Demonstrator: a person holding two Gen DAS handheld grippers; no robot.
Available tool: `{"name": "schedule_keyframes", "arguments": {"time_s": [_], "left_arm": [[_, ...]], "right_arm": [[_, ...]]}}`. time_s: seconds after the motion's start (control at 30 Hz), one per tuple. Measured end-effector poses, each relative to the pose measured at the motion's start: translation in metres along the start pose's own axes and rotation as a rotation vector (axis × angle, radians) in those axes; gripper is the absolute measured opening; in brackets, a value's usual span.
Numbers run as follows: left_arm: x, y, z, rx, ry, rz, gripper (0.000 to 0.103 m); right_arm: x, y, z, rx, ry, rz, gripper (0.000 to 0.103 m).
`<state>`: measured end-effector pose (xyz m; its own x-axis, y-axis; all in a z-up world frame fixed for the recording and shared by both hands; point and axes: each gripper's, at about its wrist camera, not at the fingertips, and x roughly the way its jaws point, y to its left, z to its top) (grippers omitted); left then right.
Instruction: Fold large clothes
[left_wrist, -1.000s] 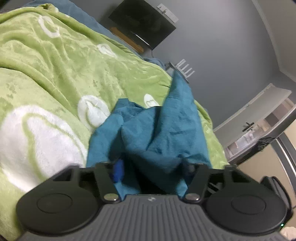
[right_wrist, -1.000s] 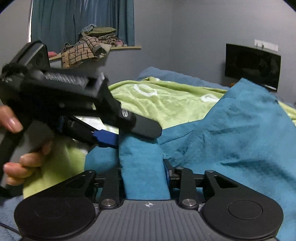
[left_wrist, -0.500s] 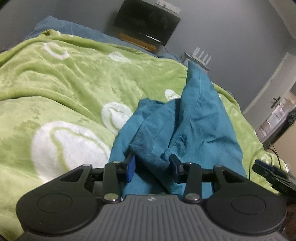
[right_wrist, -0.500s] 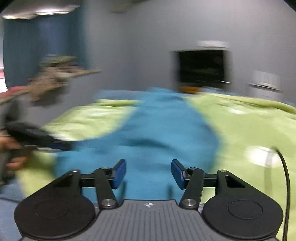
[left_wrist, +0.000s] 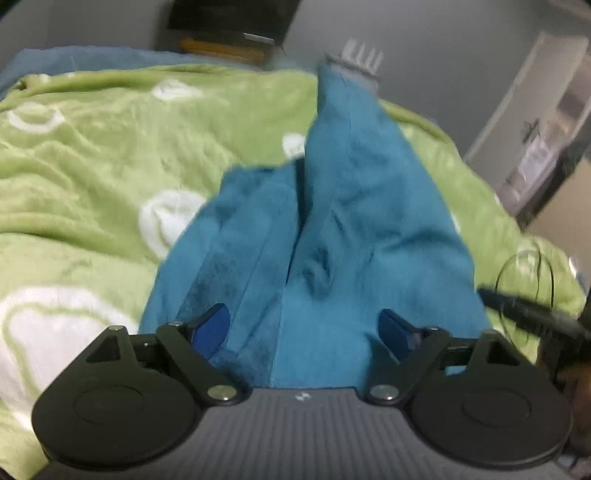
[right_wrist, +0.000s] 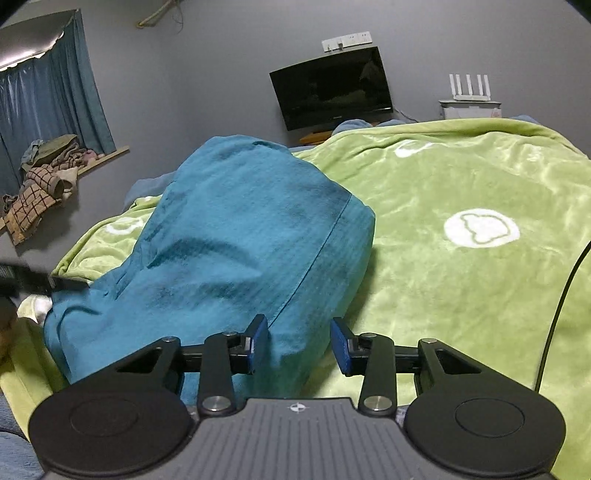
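A teal garment (left_wrist: 332, 229) lies in a long folded heap on the green blanket (left_wrist: 92, 147). My left gripper (left_wrist: 306, 328) is open wide just above its near end, blue pads on either side of the cloth, not clamping it. In the right wrist view the same garment (right_wrist: 229, 251) lies bunched to the left of centre. My right gripper (right_wrist: 299, 343) is open, with the garment's near edge lying between its pads. The other gripper shows as a dark blur at the left edge (right_wrist: 33, 282).
The green blanket (right_wrist: 461, 229) with white cartoon patches covers the bed. A black cable (right_wrist: 561, 302) hangs at the right. A TV (right_wrist: 332, 86) and a router (right_wrist: 469, 99) stand by the far wall. Clothes (right_wrist: 40, 177) are piled on a windowsill at the left.
Both grippers let go of the teal cloth and opened. The garment dropped onto the blanket. The right gripper swung right, away from the left one.
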<state>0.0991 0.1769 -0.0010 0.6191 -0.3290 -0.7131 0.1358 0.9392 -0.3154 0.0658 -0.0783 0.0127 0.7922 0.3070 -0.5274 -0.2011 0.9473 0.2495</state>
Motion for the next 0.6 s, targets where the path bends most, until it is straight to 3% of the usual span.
{"name": "schedule_keyframes", "arguments": {"time_s": [0.03, 0.07, 0.1, 0.13, 0.23, 0.43, 0.6], "left_arm": [[-0.003, -0.001, -0.002, 0.023, 0.003, -0.003, 0.052], [-0.006, 0.001, -0.003, 0.030, 0.013, -0.001, 0.041], [-0.011, 0.007, -0.004, 0.006, 0.011, -0.005, 0.017], [-0.017, 0.015, -0.005, -0.047, 0.011, -0.044, 0.011], [-0.040, 0.029, -0.016, -0.107, -0.013, -0.126, 0.006], [-0.058, 0.035, -0.029, -0.092, -0.074, -0.079, 0.006], [-0.058, 0.041, -0.035, -0.107, -0.076, -0.089, 0.006]], "right_arm": [[0.001, 0.000, -0.001, 0.001, -0.003, 0.003, 0.041], [0.001, 0.000, -0.001, -0.002, -0.007, 0.004, 0.041], [0.003, 0.002, 0.000, -0.005, -0.008, 0.006, 0.040], [0.006, 0.003, 0.001, -0.005, -0.008, 0.018, 0.035], [0.016, 0.014, 0.006, -0.032, -0.012, 0.043, 0.030], [0.050, 0.056, 0.012, -0.177, -0.012, 0.062, 0.030], [0.079, 0.088, 0.009, -0.297, 0.005, 0.084, 0.031]]}}
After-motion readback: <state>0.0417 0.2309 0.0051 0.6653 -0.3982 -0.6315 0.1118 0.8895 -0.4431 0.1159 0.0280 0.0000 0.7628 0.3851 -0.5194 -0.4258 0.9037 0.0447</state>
